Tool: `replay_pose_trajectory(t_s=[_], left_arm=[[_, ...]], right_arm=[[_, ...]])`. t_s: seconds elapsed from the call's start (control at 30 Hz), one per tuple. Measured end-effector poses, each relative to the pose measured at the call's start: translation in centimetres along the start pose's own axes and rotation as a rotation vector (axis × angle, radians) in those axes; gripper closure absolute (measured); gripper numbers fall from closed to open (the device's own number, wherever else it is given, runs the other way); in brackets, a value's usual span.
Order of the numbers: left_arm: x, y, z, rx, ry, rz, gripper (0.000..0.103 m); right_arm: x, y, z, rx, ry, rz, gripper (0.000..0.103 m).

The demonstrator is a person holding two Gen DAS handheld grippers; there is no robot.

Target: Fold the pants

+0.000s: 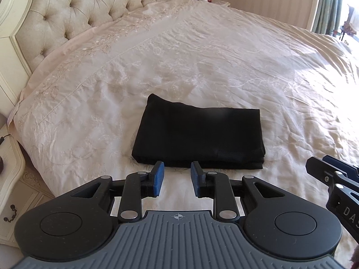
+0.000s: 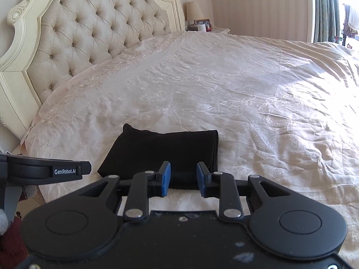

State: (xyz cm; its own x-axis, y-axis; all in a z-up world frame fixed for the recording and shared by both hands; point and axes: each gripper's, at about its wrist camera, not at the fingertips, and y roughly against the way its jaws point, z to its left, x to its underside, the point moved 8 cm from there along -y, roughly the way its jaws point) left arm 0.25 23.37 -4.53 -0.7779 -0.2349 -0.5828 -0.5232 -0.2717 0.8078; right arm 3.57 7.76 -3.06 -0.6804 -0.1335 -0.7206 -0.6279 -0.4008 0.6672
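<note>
Pants [image 1: 198,137] lie folded compact on bed [image 1: 224,67]; left gripper [image 1: 176,178] and right gripper [image 2: 183,179] spread, empty. Folding appears complete.

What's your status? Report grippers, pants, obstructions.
Left gripper open, empty, short of the pants. Right gripper open, empty, at their near edge. Pants folded into a flat rectangle on the bedspread. Nothing in the way.

My two wrist cameras look forward along their fingers, low and close over the bed [image 1: 224,71]. Both share the folded pants [image 1: 199,132] and headboard [image 2: 89,35] ahead.
</note>
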Motion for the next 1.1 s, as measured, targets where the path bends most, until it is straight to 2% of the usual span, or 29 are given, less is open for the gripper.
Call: replay_pose_trajectory(t_s=[0.23,0.47,1.1], left_arm=[[0.6,1.1,-0.7,-0.011,-0.006,-0.014,0.077],[1.1,1.9,-1.2,-0.021,-0.005,-0.022,0.071],[1.8,3.0,-1.9,-0.032,-0.015,-0.030,0.070]], right_arm=[[0.2,1.1,-0.3,0.000,0.002,-0.004,0.075],[0.4,1.5,-0.4,-0.013,0.007,-0.008,0.075],[1.0,2.7,-0.9,-0.035,0.021,-0.022,0.075]])
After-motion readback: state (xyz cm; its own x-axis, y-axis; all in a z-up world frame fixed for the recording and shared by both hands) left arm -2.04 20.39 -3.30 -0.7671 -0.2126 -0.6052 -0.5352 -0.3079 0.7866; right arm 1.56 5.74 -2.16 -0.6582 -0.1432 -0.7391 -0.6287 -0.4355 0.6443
